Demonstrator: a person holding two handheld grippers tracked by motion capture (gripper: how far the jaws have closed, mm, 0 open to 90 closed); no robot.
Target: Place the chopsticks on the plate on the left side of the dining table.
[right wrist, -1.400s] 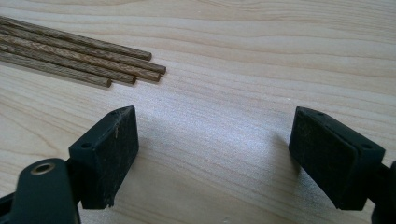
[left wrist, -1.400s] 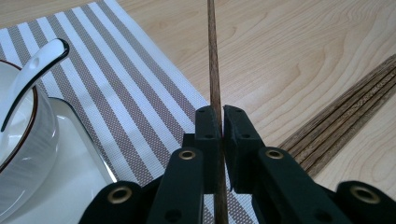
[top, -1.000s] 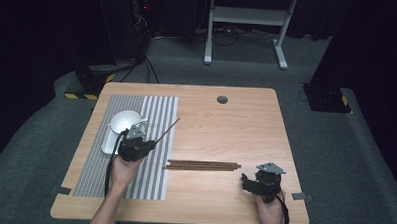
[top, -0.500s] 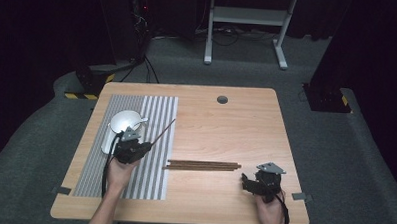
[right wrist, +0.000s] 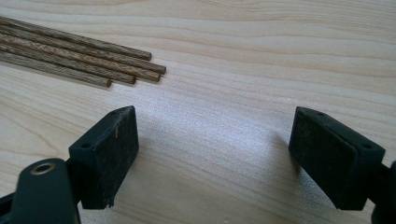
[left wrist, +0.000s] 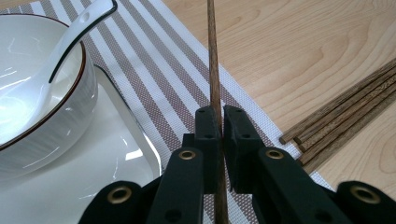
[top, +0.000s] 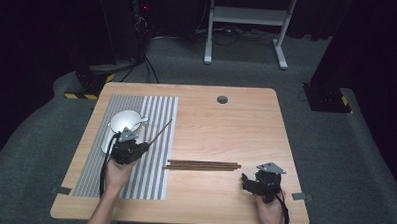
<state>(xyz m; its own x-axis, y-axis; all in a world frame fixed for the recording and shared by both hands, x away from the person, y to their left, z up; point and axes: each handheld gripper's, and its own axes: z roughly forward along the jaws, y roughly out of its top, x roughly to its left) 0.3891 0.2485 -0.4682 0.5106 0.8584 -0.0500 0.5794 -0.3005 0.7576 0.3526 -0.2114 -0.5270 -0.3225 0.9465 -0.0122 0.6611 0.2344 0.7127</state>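
Your left gripper (left wrist: 215,135) has its two black jaws pressed together on a single thin dark-brown wooden chopstick (left wrist: 213,70), which runs up between the pads and on past them, slanting away over the striped mat. In the high view that chopstick (top: 161,132) sticks out from your left gripper (top: 127,148) toward the far right, its tip near the mat's right edge. Just left of those jaws sits a white ceramic bowl with a thin dark rim (left wrist: 32,84), and a white ceramic soup spoon (left wrist: 70,39) leans in it with its handle pointing over the rim. The bowl stands on a white rectangular tray (left wrist: 107,163), and the tray lies on the grey-and-white striped woven placemat (left wrist: 154,79) that covers the left part of the light wooden tabletop (top: 236,118).

Your right gripper (right wrist: 215,154) has its jaws wide apart with nothing between them, bare wood under the gap. In the high view it (top: 264,182) sits near the front right corner of the tabletop. A bundle of matching dark-brown wooden chopsticks (right wrist: 79,58) lies flat on the wood just beyond its left jaw, apart from it. From above, the bundle (top: 202,165) lies parallel to the front edge, between your two hands, one end just reaching the placemat's right edge.
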